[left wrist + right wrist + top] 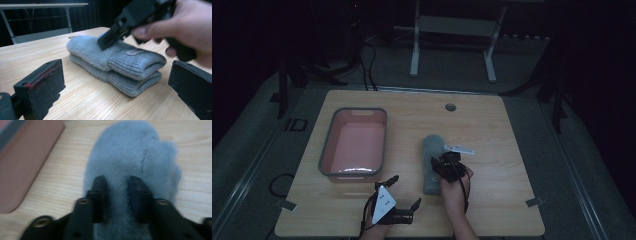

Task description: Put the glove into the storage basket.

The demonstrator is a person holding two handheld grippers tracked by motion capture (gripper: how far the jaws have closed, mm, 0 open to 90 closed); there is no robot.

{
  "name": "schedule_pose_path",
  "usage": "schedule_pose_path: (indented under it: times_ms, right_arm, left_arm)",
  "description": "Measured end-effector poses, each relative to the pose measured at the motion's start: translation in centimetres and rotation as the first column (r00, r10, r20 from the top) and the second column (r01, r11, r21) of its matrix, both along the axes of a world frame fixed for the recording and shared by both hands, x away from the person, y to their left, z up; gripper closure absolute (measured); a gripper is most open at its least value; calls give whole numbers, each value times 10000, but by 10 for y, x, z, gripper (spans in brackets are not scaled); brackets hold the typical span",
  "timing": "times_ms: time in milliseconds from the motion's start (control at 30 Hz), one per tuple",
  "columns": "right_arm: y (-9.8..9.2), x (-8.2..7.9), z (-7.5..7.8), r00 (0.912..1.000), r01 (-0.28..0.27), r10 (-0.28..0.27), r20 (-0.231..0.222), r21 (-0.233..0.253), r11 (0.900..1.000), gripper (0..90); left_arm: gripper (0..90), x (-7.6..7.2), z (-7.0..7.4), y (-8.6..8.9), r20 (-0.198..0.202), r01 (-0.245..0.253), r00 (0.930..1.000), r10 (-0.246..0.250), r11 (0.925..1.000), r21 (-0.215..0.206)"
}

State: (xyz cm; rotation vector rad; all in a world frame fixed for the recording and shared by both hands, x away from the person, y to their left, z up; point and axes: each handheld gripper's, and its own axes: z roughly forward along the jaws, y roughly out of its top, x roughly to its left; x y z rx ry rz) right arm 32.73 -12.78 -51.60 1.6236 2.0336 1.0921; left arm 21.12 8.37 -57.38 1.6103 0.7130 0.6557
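Note:
A pair of grey fuzzy mittens [431,147] with ribbed cuffs lies stacked on the wooden table [497,135], right of centre. My right gripper [438,163] comes down on the upper mitten [130,152] from above, its jaws pressed into the fur with a ridge of pile pinched between them. In the left gripper view the right gripper [107,41] is held by a hand over the mittens [100,53]. My left gripper [404,191] rests open near the front edge, pointing at the cuffs, with nothing between its jaws.
A pink tub with a grey rim [328,150] stands empty left of the mittens; its side [25,157] appears in the right gripper view. A round cable hole [450,107] sits near the table's far edge. White frame legs [414,45] stand on the floor behind.

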Motion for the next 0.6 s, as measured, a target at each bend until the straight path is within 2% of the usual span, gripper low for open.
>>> schedule_pose_path:
  times_ms: [33, 67, 100, 167, 200, 233, 300, 333, 400, 433, 467, 500, 533, 567, 600]
  right_arm:
    - [-3, -1, 7, 9998, -114, 116, 154, -103, 9999, 570]
    - [-3, -1, 7, 9998, -114, 116, 154, -103, 9999, 570]
    - [-9, -1, 17, 9985, -390, 395, 376, -122, 9992, 497]
    - [-16, 0, 26, 9965, -604, 622, 552, -345, 9976, 466]
    - [-20, 1, 30, 9943, -820, 838, 667, -291, 9962, 460]
    - [-26, 2, 34, 9926, -963, 981, 720, -277, 9950, 405]
    - [-33, 5, 37, 9871, -1293, 1331, 893, -467, 9905, 377]
    - [-37, 6, 40, 9865, -1232, 1296, 1003, -682, 9900, 342]
    - [-45, 9, 44, 9844, -1427, 1497, 919, -787, 9866, 311]
    - [-49, 10, 46, 9863, -1284, 1365, 924, -894, 9877, 278]
    - [-52, 11, 48, 9824, -1471, 1573, 1004, -1023, 9838, 242]
    - [-55, 12, 49, 9767, -1809, 1933, 928, -1271, 9753, 168]
    - [-58, 13, 49, 9725, -2052, 2176, 828, -1369, 9691, 133]
    - [-64, 14, 49, 9647, -2497, 2571, 565, -1135, 9617, 135]
    - [-67, 14, 48, 9630, -2584, 2646, 503, -1055, 9603, 135]
  left_arm:
    - [7, 0, 0, 0, -7, 10, 10000, -10, 10000, -8]
    - [7, 0, 0, 0, -7, 10, 10000, -10, 10000, -8]
    - [8, 1, 0, 0, -90, 52, 9999, -52, 10000, -37]
    - [8, 1, 0, 0, -126, 82, 9999, -82, 10000, -18]
    - [8, 2, 0, 0, -155, 118, 9998, -118, 9999, -1]
    - [8, 2, 0, 0, -181, 142, 9997, -142, 9999, 13]
    - [8, 3, 1, 0, -245, 175, 9996, -172, 9998, 104]
    - [8, 3, 1, -1, -347, 189, 9992, -184, 9997, 141]
    - [8, 3, 4, -1, -582, 204, 9981, -188, 9994, 276]
    - [8, 3, 7, -1, -691, 192, 9975, -173, 9995, 262]
    - [8, 4, 11, -1, -873, 297, 9958, -276, 9993, 232]
    - [7, 4, 14, 0, -953, 330, 9950, -311, 9993, 190]
    - [8, 5, 22, 0, -1072, 370, 9936, -348, 9991, 186]
    - [8, 6, 24, 0, -1120, 437, 9928, -415, 9989, 174]
    - [8, 8, 29, 0, -1203, 564, 9912, -550, 9984, 83]
